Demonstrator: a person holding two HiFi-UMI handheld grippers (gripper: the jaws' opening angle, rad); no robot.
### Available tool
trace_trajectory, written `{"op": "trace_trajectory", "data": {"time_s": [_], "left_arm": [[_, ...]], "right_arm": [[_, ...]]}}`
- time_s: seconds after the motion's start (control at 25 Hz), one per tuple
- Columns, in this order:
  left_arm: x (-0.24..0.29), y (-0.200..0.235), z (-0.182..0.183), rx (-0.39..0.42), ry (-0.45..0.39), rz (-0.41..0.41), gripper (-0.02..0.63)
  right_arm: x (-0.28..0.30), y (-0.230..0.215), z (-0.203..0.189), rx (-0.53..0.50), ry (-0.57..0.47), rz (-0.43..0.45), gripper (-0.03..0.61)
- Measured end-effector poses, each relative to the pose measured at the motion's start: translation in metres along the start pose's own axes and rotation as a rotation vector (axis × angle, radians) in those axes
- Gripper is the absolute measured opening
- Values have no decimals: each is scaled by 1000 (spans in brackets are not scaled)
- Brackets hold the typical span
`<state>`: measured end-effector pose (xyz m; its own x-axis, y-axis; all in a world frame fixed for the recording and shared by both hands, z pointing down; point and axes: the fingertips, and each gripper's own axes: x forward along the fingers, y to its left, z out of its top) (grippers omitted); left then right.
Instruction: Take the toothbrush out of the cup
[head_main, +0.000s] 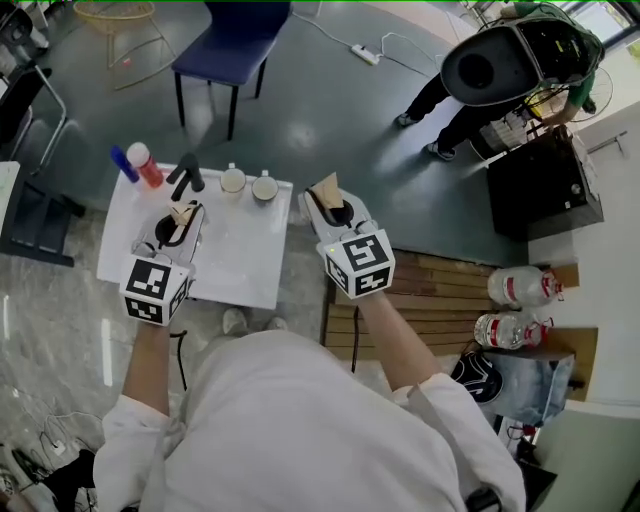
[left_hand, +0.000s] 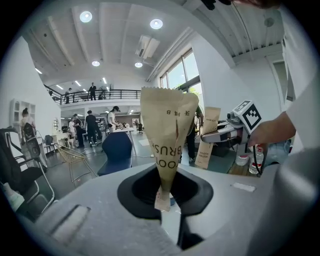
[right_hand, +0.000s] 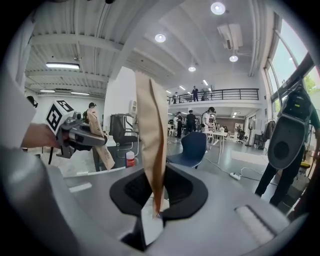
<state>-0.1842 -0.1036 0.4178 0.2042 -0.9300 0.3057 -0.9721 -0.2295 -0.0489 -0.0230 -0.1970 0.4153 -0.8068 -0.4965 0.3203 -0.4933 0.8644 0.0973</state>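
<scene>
Brown-wrapped left toothbrush (left_hand: 167, 130) stands upright, pinched by the left gripper (head_main: 180, 224), right toothbrush (right_hand: 151, 135) likewise by the right gripper (head_main: 336, 210), both out of the cups (head_main: 233, 181) at the far table (head_main: 240, 265) edge, nearer the left.

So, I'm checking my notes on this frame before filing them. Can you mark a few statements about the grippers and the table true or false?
1. The left gripper is shut on a brown paper toothbrush packet. True.
2. The right gripper holds nothing. False: it is shut on a second brown paper packet, seen edge on.
3. Two small round cups stand side by side on the white square table. True.
4. The chair beyond the table is red. False: it is a blue padded chair.
</scene>
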Motion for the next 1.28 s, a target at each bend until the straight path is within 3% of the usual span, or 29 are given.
{"op": "trace_trajectory", "data": {"time_s": [0.68,1.28], "left_arm": [[10,-28,14,43,-22,-79,34],[26,-36,21,51,-22,-111,34]], "right_arm": [[-47,6,6,12,-24,-40,46],[-51,-2,8,16,-28,-46,46]]}}
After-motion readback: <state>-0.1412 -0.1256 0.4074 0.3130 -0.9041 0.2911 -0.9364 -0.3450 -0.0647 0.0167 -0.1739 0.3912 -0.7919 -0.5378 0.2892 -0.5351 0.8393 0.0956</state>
